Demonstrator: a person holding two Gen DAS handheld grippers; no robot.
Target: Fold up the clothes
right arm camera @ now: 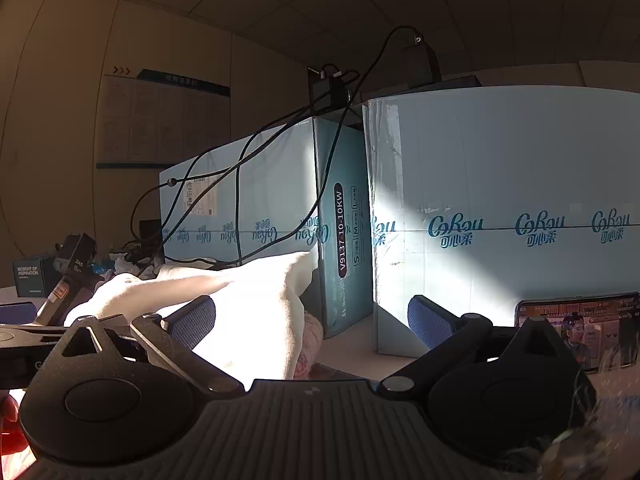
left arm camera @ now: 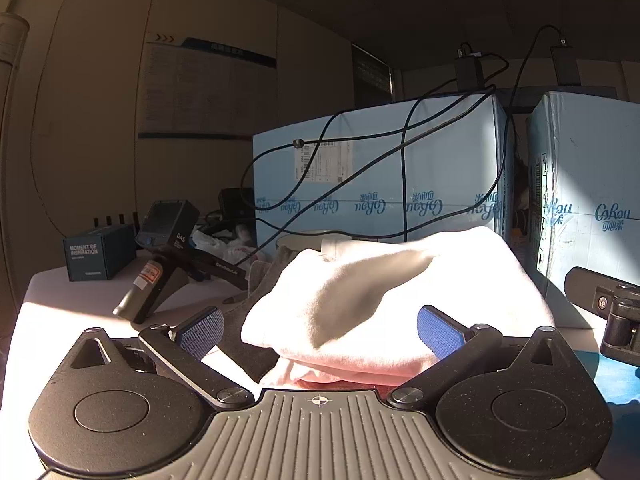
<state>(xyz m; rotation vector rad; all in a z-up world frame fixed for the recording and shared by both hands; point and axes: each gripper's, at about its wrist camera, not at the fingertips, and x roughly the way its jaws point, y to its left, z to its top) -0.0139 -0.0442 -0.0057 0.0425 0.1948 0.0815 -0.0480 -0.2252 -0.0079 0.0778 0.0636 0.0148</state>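
A folded white garment (left arm camera: pixel 392 296) lies on top of a pink one (left arm camera: pixel 320 376) on the table, straight ahead in the left wrist view. My left gripper (left arm camera: pixel 320 330) is open, its blue pads (left arm camera: pixel 202 332) spread on either side of the pile's near edge, holding nothing. In the right wrist view the same white garment (right arm camera: pixel 248 304) lies at the left with a bit of the pink one (right arm camera: pixel 310 344) under it. My right gripper (right arm camera: pixel 312 320) is open and empty, its left pad (right arm camera: pixel 192 318) just in front of the cloth.
Two tall light-blue cartons (left arm camera: pixel 380 176) (right arm camera: pixel 512 208) stand right behind the pile, with black cables (left arm camera: pixel 360 152) hanging over them. A spare handheld gripper (left arm camera: pixel 168 248), a dark small box (left arm camera: pixel 98 256) and a grey cloth (left arm camera: pixel 264 272) lie at the left. A phone (right arm camera: pixel 580 324) leans at the right.
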